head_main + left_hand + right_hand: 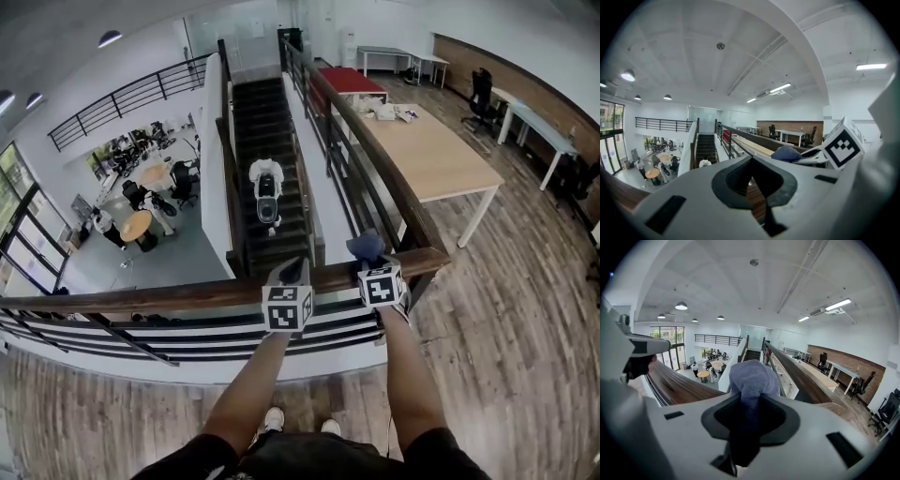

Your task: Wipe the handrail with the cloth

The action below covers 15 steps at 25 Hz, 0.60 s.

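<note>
**Two grippers at the handrail, cloth held in the right one**

Head view: The brown wooden handrail (169, 295) runs across the landing from the left edge to a corner at the right. There it turns and follows the dark staircase (267, 141) downward. The left gripper (293, 274) sits over the top of the rail, a little short of that corner. The right gripper (373, 262) is just beside it, nearer the corner, with the crumpled blue-grey cloth (366, 247) projecting from its tip over the rail's far edge. Whether the cloth touches the wood cannot be judged here. A person in white (266, 178) stands on the stairs below. A long light wooden table (441, 155) stands on the upper floor, right of the railing.

Left gripper view: The jaws are pressed together with nothing between them. Brown wood shows through the opening behind them. The cloth (786, 153) appears at right, ahead of the right gripper's marker cube.

Right gripper view: The jaws are pinching the cloth (752, 378), which bulges above them in a rounded bunch. The handrail (675, 385) stretches away at left, and a second run recedes at right, beyond the cloth.
</note>
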Each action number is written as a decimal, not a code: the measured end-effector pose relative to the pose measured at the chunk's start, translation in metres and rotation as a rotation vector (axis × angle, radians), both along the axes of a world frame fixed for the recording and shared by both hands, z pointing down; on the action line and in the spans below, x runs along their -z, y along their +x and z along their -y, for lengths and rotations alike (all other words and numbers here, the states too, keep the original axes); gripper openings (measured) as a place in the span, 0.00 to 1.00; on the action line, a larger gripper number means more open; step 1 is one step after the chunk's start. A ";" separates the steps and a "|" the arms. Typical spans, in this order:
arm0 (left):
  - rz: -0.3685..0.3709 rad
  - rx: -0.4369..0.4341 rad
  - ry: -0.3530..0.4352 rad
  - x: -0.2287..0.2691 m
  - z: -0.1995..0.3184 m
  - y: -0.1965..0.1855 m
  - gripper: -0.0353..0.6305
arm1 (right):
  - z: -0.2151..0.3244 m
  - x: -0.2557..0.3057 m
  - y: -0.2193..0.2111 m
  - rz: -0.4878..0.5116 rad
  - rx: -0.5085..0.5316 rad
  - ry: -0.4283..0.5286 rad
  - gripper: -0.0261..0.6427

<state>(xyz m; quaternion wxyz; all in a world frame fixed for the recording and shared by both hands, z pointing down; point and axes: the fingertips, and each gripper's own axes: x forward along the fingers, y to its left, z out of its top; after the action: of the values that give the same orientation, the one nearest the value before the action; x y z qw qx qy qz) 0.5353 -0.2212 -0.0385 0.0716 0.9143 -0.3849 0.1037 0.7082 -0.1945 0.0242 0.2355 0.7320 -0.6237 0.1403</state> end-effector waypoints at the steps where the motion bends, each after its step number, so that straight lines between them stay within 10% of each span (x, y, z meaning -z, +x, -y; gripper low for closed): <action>1: -0.003 -0.009 0.001 0.001 -0.003 0.010 0.05 | -0.003 0.000 0.011 -0.001 -0.012 0.001 0.18; 15: 0.007 -0.070 -0.021 -0.017 -0.027 0.090 0.05 | -0.041 0.003 0.153 -0.044 -0.157 -0.029 0.18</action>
<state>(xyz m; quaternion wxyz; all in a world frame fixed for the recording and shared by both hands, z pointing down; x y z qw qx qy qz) 0.6255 -0.1937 -0.0219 0.0762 0.9260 -0.3520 0.1131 0.8613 -0.1536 0.0207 0.2482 0.7780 -0.5571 0.1511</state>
